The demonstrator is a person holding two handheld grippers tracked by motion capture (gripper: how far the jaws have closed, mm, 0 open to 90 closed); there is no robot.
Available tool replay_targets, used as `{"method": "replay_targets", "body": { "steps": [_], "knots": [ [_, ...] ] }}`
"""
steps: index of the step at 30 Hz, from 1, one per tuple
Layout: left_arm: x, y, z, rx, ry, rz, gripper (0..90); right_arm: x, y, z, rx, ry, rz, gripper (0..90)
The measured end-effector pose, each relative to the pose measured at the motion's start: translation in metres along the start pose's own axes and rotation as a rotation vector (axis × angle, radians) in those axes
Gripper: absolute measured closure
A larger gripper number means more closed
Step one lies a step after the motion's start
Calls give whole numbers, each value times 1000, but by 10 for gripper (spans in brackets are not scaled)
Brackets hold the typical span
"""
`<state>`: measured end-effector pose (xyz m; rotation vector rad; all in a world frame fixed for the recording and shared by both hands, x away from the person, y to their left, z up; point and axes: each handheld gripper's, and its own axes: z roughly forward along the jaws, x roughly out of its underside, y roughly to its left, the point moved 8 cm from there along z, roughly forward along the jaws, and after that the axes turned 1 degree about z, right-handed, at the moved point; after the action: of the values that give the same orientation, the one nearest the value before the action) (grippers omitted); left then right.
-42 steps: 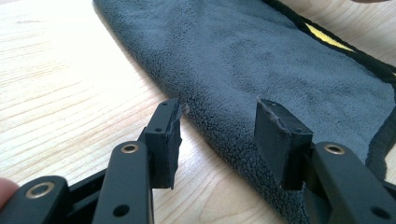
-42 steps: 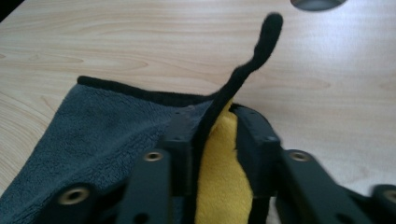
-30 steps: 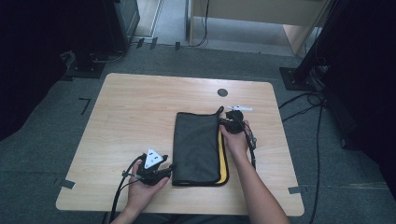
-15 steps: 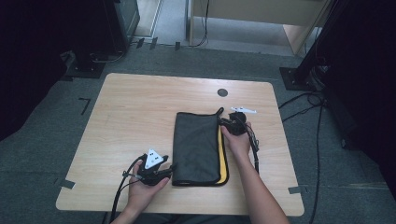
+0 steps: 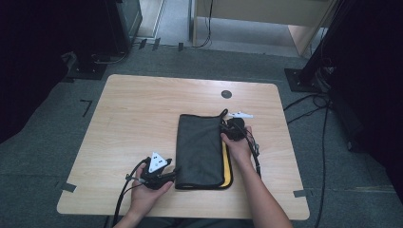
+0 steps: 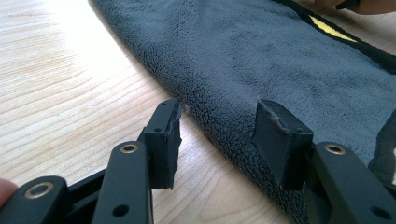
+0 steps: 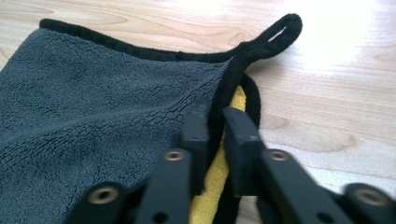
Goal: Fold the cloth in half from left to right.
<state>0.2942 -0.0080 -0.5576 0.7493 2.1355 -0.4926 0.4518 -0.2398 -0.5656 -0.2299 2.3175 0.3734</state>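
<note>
hidden: yellow layer [image 5: 227,164] mostly under grey towel [image 5: 199,145] near table's [image 5: 142,114] right edge | cut off: towel, both gripper views | blurred: right gripper [image 7: 215,135] jaws

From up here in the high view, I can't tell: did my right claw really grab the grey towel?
Observer: Yes. The right claw has just been closing, and its jaws now pinch the black edge of the towel, near the hanging loop.
Operator: What's my left claw doing?
Observer: The left claw is open. The towel's rim lies between its jaws, and neither pad presses on it.
Operator: Where does the yellow bit go?
Observer: The yellow layer lies under the grey one, right beside the pinched edge.
</note>
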Motion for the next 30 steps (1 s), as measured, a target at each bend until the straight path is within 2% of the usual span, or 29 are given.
{"method": "replay_targets", "body": {
  "steps": [4, 11, 13, 15, 17, 19, 20, 21, 22, 25, 28, 30],
  "knots": [
    [0, 0, 0, 2, 0, -2, 509, -4, 1, -3, 25, -20, -14, 881],
    [0, 0, 0, 5, -1, -1, 508, -10, -1, -9, 58, -9, -17, 882],
    [0, -1, 0, 6, -1, 2, 508, -10, -7, -11, 89, 3, -19, 882],
    [0, -2, 1, 7, 0, 5, 508, -8, -11, -9, 100, 11, -13, 881],
    [0, -2, 1, 7, 4, 8, 507, -5, -13, -5, 95, 17, -7, 867],
    [1, -2, 1, 8, 7, 10, 505, -3, -13, -2, 89, 15, -5, 791],
    [1, -2, 1, 8, 7, 10, 504, -3, -13, -2, 89, 15, -5, 791],
    [1, -2, 1, 8, 7, 10, 504, -2, -14, -2, 91, 13, 1, 732],
    [1, -1, 1, 10, 8, 10, 503, -2, -17, -5, 89, 3, 28, 695],
    [1, -1, 1, 11, 8, 10, 500, 0, -19, -15, 69, -12, 50, 691],
    [1, -2, 2, 9, 7, 10, 499, 4, -18, -23, 74, -15, 29, 706],
    [1, -2, 2, 6, 9, 15, 497, 12, -13, -38, 53, -24, 20, 719]
  ]
}}
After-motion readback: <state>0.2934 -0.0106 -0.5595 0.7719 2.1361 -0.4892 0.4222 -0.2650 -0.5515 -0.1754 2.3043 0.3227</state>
